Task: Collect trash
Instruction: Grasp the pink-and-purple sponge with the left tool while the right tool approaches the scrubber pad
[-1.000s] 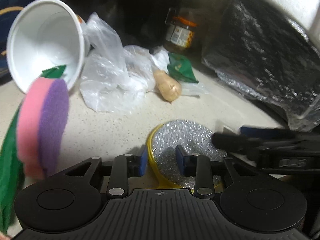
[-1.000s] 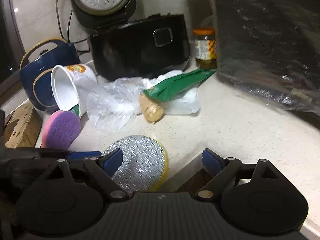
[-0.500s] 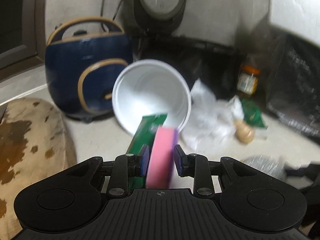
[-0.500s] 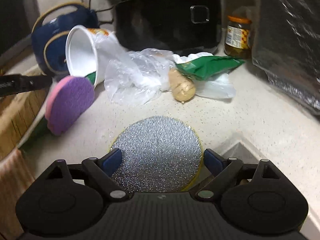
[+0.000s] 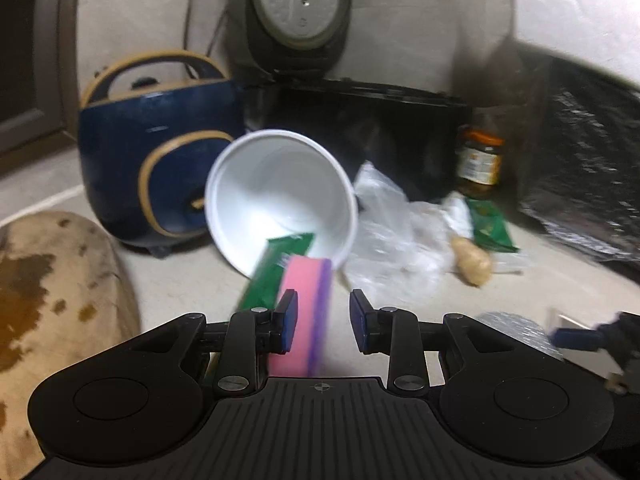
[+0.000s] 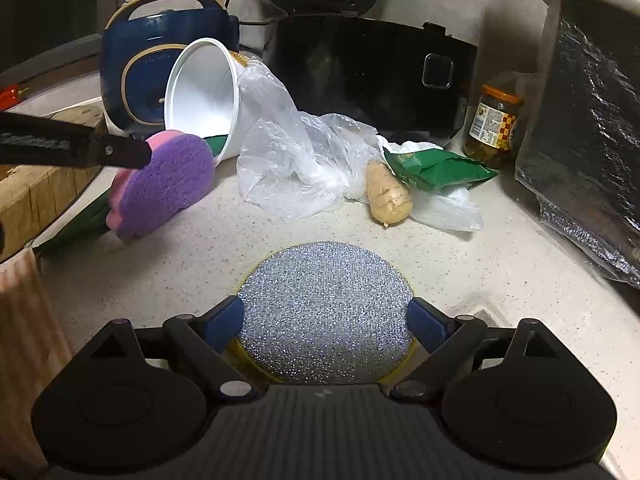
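Note:
A pink and purple sponge (image 5: 306,312) stands on edge between the fingers of my left gripper (image 5: 323,326), whose jaws are open around it. The sponge (image 6: 160,186) also shows in the right wrist view, leaning by a tipped white cup (image 6: 204,98). My right gripper (image 6: 326,322) is open, its fingers on either side of a round silver scrubber (image 6: 326,308). Behind lie a clear plastic bag (image 6: 296,156), a piece of ginger (image 6: 388,196) and a green wrapper (image 6: 436,168). A green wrapper (image 5: 276,272) pokes from the cup (image 5: 280,200).
A navy cooker (image 6: 160,56), a black rice cooker (image 6: 368,68) and a jar (image 6: 496,120) stand at the back. A black foil-covered block (image 6: 588,132) is at the right. A wooden board (image 6: 36,184) lies at the left.
My left gripper swung from the scrubber to the sponge and its jaws have widened around it. My right gripper moved over the silver scrubber, which now sits between its fingers.

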Demonstrator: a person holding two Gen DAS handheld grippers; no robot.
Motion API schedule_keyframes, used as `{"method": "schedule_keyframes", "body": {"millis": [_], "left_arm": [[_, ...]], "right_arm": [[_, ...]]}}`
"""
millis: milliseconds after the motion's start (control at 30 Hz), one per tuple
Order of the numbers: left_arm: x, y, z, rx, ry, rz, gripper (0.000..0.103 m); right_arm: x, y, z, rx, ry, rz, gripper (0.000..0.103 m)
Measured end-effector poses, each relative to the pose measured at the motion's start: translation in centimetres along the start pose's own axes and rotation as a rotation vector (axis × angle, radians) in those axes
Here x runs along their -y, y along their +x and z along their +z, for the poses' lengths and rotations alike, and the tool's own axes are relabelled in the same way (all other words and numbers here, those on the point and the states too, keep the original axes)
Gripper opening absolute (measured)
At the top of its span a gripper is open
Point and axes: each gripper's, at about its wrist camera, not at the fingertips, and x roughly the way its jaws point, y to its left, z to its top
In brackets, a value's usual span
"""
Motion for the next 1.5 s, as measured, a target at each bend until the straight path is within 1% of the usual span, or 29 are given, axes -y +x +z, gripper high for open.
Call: {"method": "schedule_keyframes", "body": {"millis": [33, 133, 167, 200, 267, 300, 433, 567, 667, 733, 767, 833, 867, 900, 933, 967, 1000, 1033, 1067, 1100, 1133, 1167, 1200, 1233, 1300, 1433, 1500], "left_arm": [[0.1, 0.5, 0.1, -0.006, 0.003, 0.007, 0.033], [0.8, 2.1, 0.1, -0.061, 0.043, 0.014, 0.034], [1.1, 2.1, -0.1, -0.052, 0.062, 0.024, 0.036], [1.4, 2.2, -0.1, -0.052, 0.077, 0.022, 0.042], [1.6, 2.4, -0.1, -0.054, 0.073, 0.001, 0.050], [1.6, 2.5, -0.1, -0.055, 0.072, -0.006, 0.051], [1.6, 2.5, -0.2, -0.052, 0.069, -0.032, 0.052], [0.8, 1.5, 0.1, -0.036, 0.001, -0.070, 0.051], [0.7, 0.5, 0.5, 0.004, -0.029, -0.098, 0.050], [0.8, -0.2, 0.8, 0.034, -0.046, -0.131, 0.050], [0.8, -0.5, 1.0, 0.042, -0.057, -0.161, 0.050], [1.1, -0.4, 1.2, 0.025, -0.077, -0.248, 0.050], [1.3, -0.2, 1.2, 0.008, -0.085, -0.282, 0.050], [1.5, -0.2, 1.2, 0.006, -0.080, -0.278, 0.051], [1.7, -0.4, 1.1, 0.023, -0.064, -0.244, 0.051], [1.9, -0.8, 1.1, 0.056, -0.040, -0.186, 0.051], [1.9, -1.1, 1.1, 0.091, -0.020, -0.117, 0.050], [1.7, -1.2, 1.1, 0.112, -0.012, -0.064, 0.050], [1.4, -1.1, 1.2, 0.125, -0.011, -0.011, 0.049], [1.1, -1.0, 1.2, 0.126, -0.013, 0.027, 0.047], [0.7, -0.6, 1.2, 0.115, -0.017, 0.057, 0.047], [0.2, 0.0, 1.3, 0.091, -0.025, 0.065, 0.047], [-0.1, 0.7, 1.3, 0.055, -0.032, 0.051, 0.047], [-0.4, 1.5, 1.1, 0.011, -0.039, 0.027, 0.047], [-0.5, 2.6, 0.6, -0.037, -0.038, 0.008, 0.047], [-0.3, 3.8, -0.4, -0.073, -0.022, 0.067, 0.048], [-0.7, 4.0, -0.4, -0.076, -0.035, 0.071, 0.049]], "right_arm": [[0.0, -0.1, 0.0, -0.001, -0.002, 0.002, 0.090], [-0.1, -0.2, 0.0, 0.004, -0.009, 0.010, 0.090], [-0.2, -0.2, 0.0, 0.000, -0.012, 0.018, 0.090], [-0.3, -0.2, -0.1, -0.005, -0.017, 0.024, 0.090], [-0.6, -0.1, -0.3, -0.008, -0.035, 0.021, 0.090], [-0.6, 0.0, -0.4, -0.010, -0.042, 0.021, 0.091], [-0.7, 0.0, -0.6, -0.015, -0.047, 0.026, 0.092], [-0.7, 0.1, -0.8, -0.021, -0.037, 0.036, 0.094], [-0.4, 0.3, -0.9, -0.031, -0.010, 0.056, 0.098], [0.1, 0.3, -0.8, -0.029, 0.033, 0.067, 0.098], [0.3, 0.3, -0.7, -0.029, 0.055, 0.072, 0.098], [0.3, 0.3, -0.6, -0.038, 0.057, 0.078, 0.101], [0.3, 0.4, -0.4, -0.050, 0.036, 0.090, 0.101], [0.3, 0.4, -0.3, -0.061, 0.015, 0.095, 0.099], [0.4, 0.2, -0.1, -0.065, 0.010, 0.095, 0.091], [0.8, -0.3, 0.0, -0.054, 0.029, 0.086, 0.087], [1.3, -0.9, 0.1, -0.040, 0.056, 0.090, 0.086], [2.0, -1.7, 0.1, -0.020, 0.098, 0.101, 0.086], [2.7, -2.1, 0.2, -0.007, 0.133, 0.092, 0.086], [3.3, -2.5, 0.1, 0.000, 0.168, 0.063, 0.086], [3.8, -2.6, 0.0, 0.000, 0.198, 0.033, 0.082], [4.3, -2.5, -0.1, -0.006, 0.221, 0.016, 0.077], [4.7, -2.3, -0.3, -0.016, 0.240, 0.012, 0.068], [5.0, -2.0, -0.4, -0.035, 0.259, 0.019, 0.061], [5.2, -1.7, -0.8, -0.059, 0.282, 0.035, 0.059], [5.2, -1.9, -1.1, -0.056, 0.298, 0.034, 0.059], [5.2, -2.1, -1.1, -0.057, 0.295, 0.035, 0.059]]}}
